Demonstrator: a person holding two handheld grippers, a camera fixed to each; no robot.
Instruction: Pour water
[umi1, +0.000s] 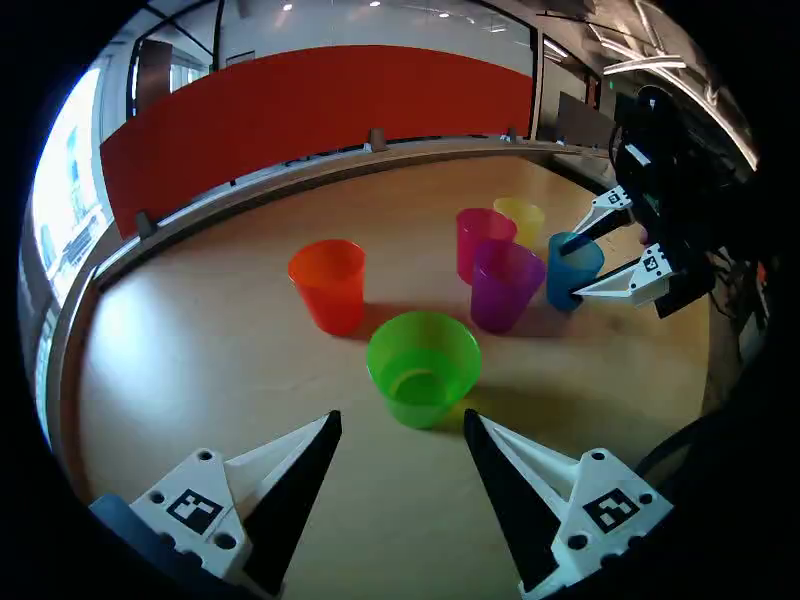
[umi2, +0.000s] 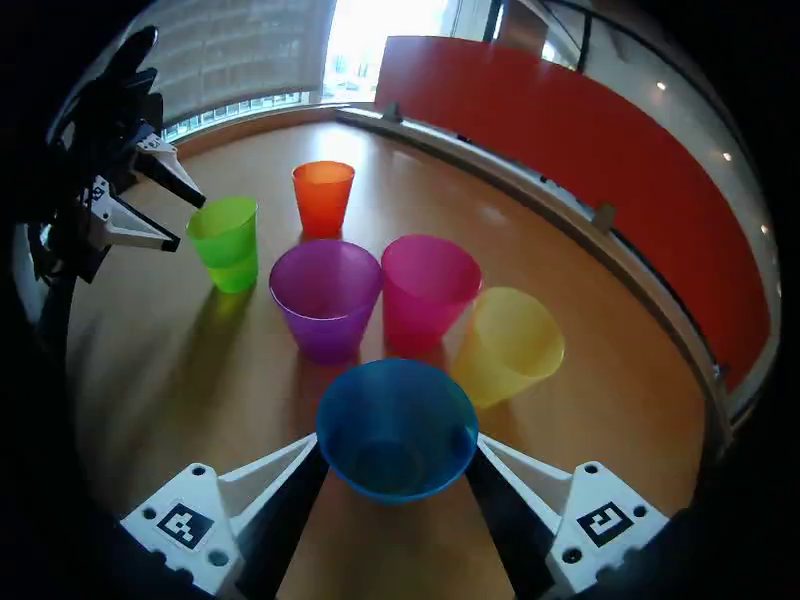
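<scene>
Six plastic cups stand on a wooden table (umi1: 200, 340). A blue cup (umi2: 396, 428) sits between the fingers of my right gripper (umi2: 395, 460), which press on both its sides; the same blue cup (umi1: 574, 270) and right gripper (umi1: 572, 268) appear at the right of the left gripper view. My left gripper (umi1: 400, 430) is open, with a green cup (umi1: 424, 368) just beyond its fingertips. The right gripper view has the left gripper (umi2: 188, 224) open beside that green cup (umi2: 228, 240). Whether either cup holds water cannot be told.
Orange (umi1: 328, 285), purple (umi1: 503, 285), pink (umi1: 480, 238) and yellow (umi1: 520, 218) cups stand clustered between the green and blue ones. A red panel (umi1: 300, 110) runs along the table's far edge. Windows (umi2: 260, 60) lie behind the left gripper.
</scene>
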